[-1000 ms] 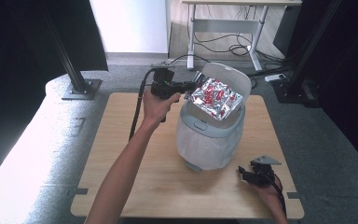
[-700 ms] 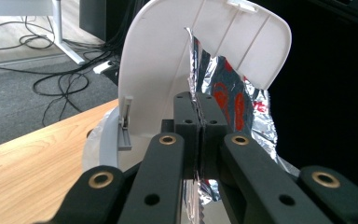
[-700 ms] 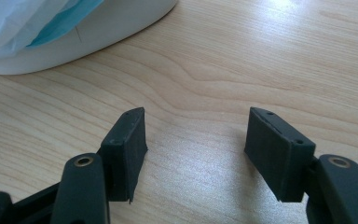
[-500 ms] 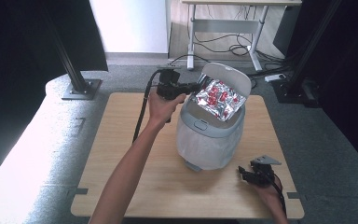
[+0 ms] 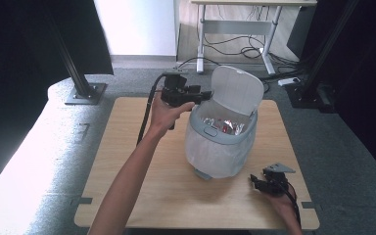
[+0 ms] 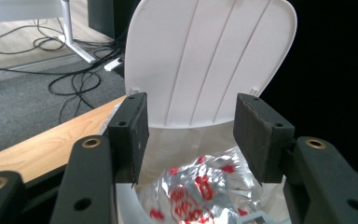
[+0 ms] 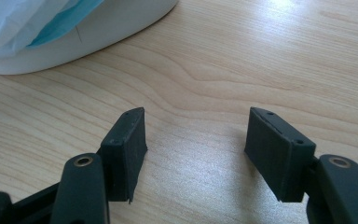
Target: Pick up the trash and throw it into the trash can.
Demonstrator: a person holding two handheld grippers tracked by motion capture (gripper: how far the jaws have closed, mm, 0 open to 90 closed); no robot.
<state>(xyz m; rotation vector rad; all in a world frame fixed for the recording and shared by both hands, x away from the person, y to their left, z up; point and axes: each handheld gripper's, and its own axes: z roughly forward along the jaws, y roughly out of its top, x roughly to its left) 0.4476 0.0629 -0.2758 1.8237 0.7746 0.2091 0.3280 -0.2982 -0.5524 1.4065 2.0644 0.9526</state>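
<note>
Bin (image 5: pixel 219 147), white, lined with a pale bag, stands mid-table on the wooden table (image 5: pixel 127 196); its lid (image 5: pixel 235 90) is swung up and back, upright. Inside lies a crumpled silver wrapper with red print (image 6: pixel 200 191). Left gripper (image 5: pixel 203 94) hovers at the bin's near-left rim, level with the lid; jaws have just been opening, nothing between them, wrapper below. Right gripper (image 5: pixel 254 182) rests low at the table's near-right corner, jaws spread, nothing held, apart from the bin's base.
</note>
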